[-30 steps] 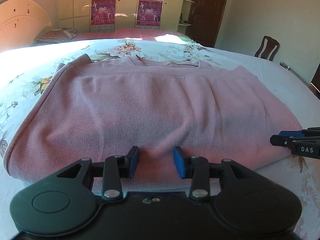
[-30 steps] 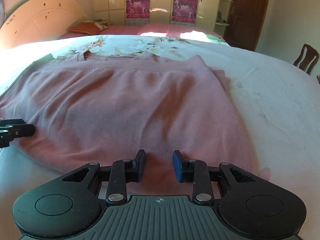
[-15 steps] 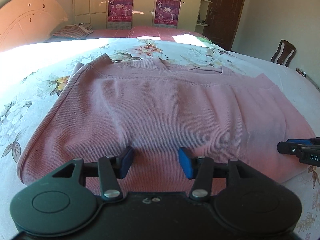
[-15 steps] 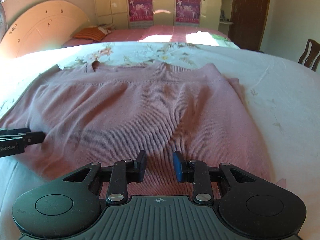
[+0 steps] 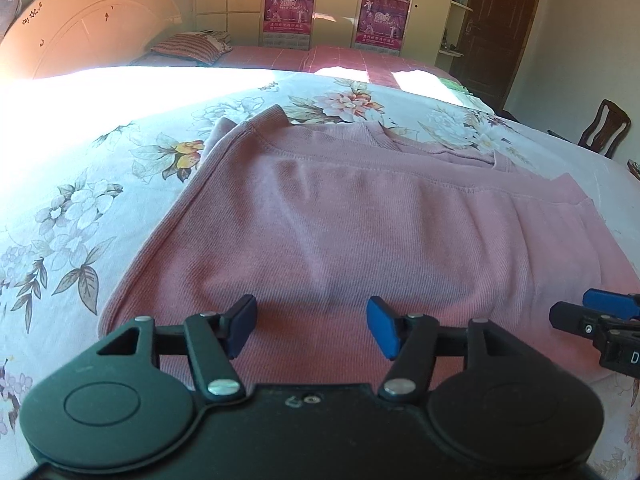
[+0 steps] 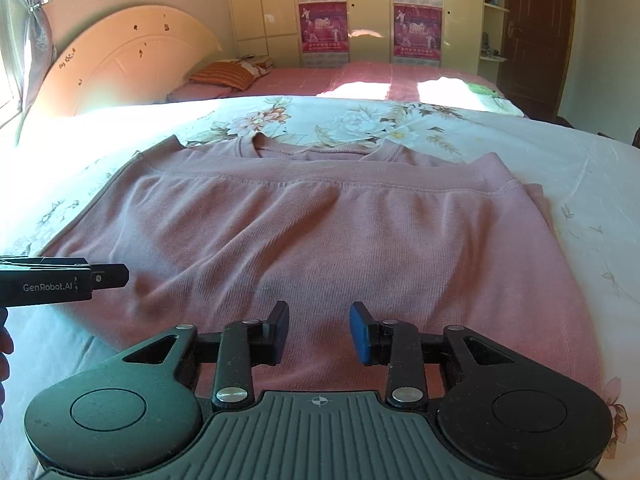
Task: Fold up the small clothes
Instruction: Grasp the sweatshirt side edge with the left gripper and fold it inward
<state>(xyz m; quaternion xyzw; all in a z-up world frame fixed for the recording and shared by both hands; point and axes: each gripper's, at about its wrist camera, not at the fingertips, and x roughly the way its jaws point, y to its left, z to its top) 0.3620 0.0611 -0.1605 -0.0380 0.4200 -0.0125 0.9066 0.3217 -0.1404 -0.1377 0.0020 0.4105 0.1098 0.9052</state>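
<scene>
While spread wide apart with nothing between the blue pads, left gripper (image 5: 312, 326) hovering just over the near edge of a pink sweater (image 5: 360, 232). Fingers (image 5: 382, 326) pointing across the cloth toward its far hem. Off to its right, near the sweater's right side, right gripper (image 5: 592, 320), seen side-on there.

From its own camera, right gripper (image 6: 319, 332) likewise parted, pads empty, set over the near edge of the same sweater (image 6: 320, 232). To its left, left gripper (image 6: 100, 278) reaching in from the frame edge, over the sweater's left border, its black body marked with white lettering.

Straight ahead of both grippers, sweater lying flat and folded once, a stitched hem running across the top layer, the neckline showing beyond it. Underneath and all around, a white floral bedsheet (image 5: 80, 208), brightly sunlit far left. Farther ahead, a second bed with a pink cover (image 6: 360, 76), a striped pillow (image 6: 226, 74) and a curved cream headboard (image 6: 124, 64). Beyond that, a cream wardrobe (image 6: 260, 8) carrying purple posters (image 6: 324, 28). Far right, a dark door (image 5: 500, 28) and a wooden chair (image 5: 606, 128).
</scene>
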